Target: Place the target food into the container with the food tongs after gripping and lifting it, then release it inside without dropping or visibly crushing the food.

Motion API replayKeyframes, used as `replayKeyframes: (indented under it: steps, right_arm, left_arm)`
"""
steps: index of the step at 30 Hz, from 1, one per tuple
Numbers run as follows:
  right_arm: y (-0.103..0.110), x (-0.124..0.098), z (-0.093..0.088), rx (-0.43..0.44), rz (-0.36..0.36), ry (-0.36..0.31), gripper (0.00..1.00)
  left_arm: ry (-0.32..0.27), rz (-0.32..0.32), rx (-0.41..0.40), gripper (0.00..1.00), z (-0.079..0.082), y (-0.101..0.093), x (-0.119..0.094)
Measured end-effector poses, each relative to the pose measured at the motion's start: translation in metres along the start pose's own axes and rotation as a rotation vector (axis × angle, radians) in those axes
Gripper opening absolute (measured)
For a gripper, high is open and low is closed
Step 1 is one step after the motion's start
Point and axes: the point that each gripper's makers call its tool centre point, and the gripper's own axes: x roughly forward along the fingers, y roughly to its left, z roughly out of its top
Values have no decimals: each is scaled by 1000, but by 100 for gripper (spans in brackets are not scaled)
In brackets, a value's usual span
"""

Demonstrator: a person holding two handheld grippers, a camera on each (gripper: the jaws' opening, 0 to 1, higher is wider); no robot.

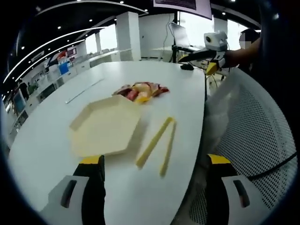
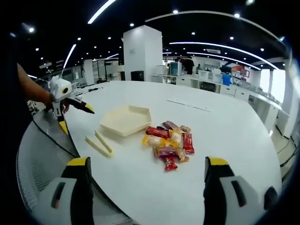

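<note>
In the left gripper view, the left gripper (image 1: 154,183) stood with its jaws wide apart and empty at the bottom of the frame, over the near edge of the white table (image 1: 56,136). The yellow food tongs (image 1: 157,144) lay just above and between the jaws, untouched, long axis running from lower centre up toward the right, arms joined at the far end. The cream hexagonal container (image 1: 105,126) sat left of the tongs, close beside them, and the pile of wrapped snacks (image 1: 140,91) lay beyond it, near the frame's centre. The right gripper (image 1: 213,58) showed at upper right, held in a hand.

In the right gripper view, the right gripper (image 2: 147,187) also had its jaws wide and empty. The snacks (image 2: 169,144) lay at centre, just above the jaws; the container (image 2: 125,119) was up and left of them, and the tongs (image 2: 98,143) further left. The left gripper (image 2: 70,105) hung at the left edge, open.

Judged from both views, the left gripper was the nearer to the tongs and already roughly in line with them.
</note>
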Motion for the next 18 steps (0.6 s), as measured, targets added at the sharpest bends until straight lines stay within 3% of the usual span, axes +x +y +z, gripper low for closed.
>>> replayKeyframes:
  steps: [5,18]
  right_arm:
    - [1,1,2,3,-3,-6,100]
    - [9,4,1,0,20,4,100]
  left_arm:
    - [-20,7,-27,84,3,2,-1]
    - [88,-84,48,65,-11,0,21]
